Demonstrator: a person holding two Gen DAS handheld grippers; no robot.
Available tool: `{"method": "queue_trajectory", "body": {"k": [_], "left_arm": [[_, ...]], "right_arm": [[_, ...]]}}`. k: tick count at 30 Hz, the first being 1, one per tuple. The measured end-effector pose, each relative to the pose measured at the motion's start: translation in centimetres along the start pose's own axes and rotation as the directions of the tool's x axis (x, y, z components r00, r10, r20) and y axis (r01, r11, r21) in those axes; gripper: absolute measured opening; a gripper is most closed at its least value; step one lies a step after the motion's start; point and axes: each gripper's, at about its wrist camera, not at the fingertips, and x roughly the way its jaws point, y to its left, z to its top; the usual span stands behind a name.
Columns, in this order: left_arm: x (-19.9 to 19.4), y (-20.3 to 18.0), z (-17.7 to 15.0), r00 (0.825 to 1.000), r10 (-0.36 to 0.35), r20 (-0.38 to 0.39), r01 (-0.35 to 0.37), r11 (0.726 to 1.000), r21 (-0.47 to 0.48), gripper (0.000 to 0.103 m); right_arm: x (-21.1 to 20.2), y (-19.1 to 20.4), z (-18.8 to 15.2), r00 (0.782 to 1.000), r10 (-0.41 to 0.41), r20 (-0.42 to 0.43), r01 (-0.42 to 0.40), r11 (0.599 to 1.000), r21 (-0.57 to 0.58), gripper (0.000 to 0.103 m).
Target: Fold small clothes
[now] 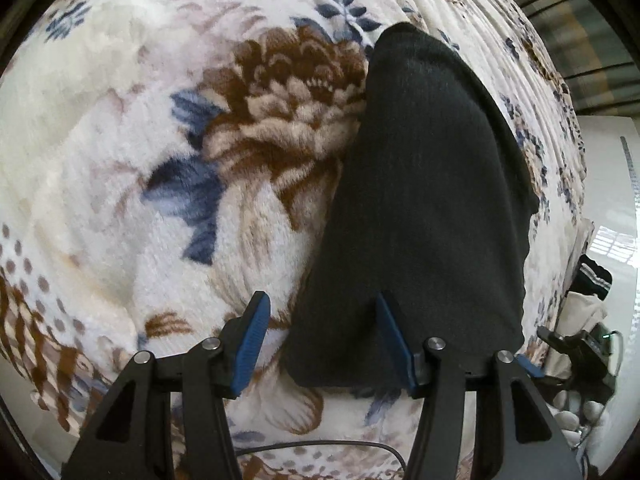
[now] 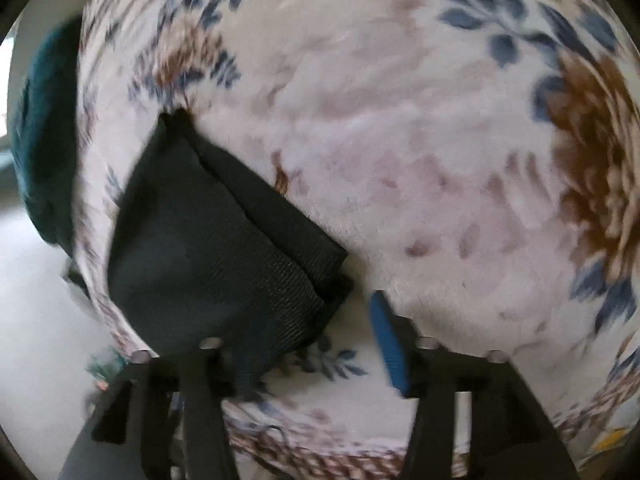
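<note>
So there's a dark charcoal knitted sock-like garment lying flat on a fluffy cream blanket with brown flowers and blue leaves, stretching from near to far on the right of the left wrist view. The left gripper has its jaws spread wide with nothing between them, the right blue pad sitting over the garment's near end. In the blurry right wrist view the same garment looks doubled over, near-left. The right gripper is wide apart too, its left finger partly hidden behind the cloth.
</note>
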Motion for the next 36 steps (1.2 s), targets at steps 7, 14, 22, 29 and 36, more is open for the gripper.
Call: {"method": "queue_trajectory", "body": {"k": [7, 14, 22, 29, 36], "left_arm": [[-0.1, -0.2, 0.2, 1.0, -0.027, -0.004, 0.027, 1.0, -0.013, 0.053], [-0.4, -0.8, 2.1, 0.999, -0.023, 0.026, 0.022, 0.999, 0.024, 0.053], [2.1, -3.5, 11.4, 0.988, 0.03, 0.153, -0.046, 0.994, 0.1, 0.064], [4.4, -4.0, 15.9, 0.991, -0.048, 0.128, 0.036, 0.995, 0.091, 0.049], [4.4, -2.3, 16.3, 0.987, -0.132, 0.092, 0.13, 0.991, 0.026, 0.051]], "right_arm": [[3.5, -1.8, -0.9, 0.935, 0.349, 0.053, -0.353, 0.932, 0.087, 0.018], [2.0, -1.4, -0.8, 0.999, -0.01, -0.032, 0.008, 0.998, -0.063, 0.063], [2.0, 11.2, 7.6, 0.995, 0.058, 0.084, -0.018, 0.906, -0.422, 0.064], [7.8, 19.5, 10.9, 0.99, 0.003, 0.141, 0.083, 0.797, -0.598, 0.009], [7.5, 20.7, 12.9, 0.985, -0.031, 0.169, 0.124, 0.812, -0.57, 0.01]]}}
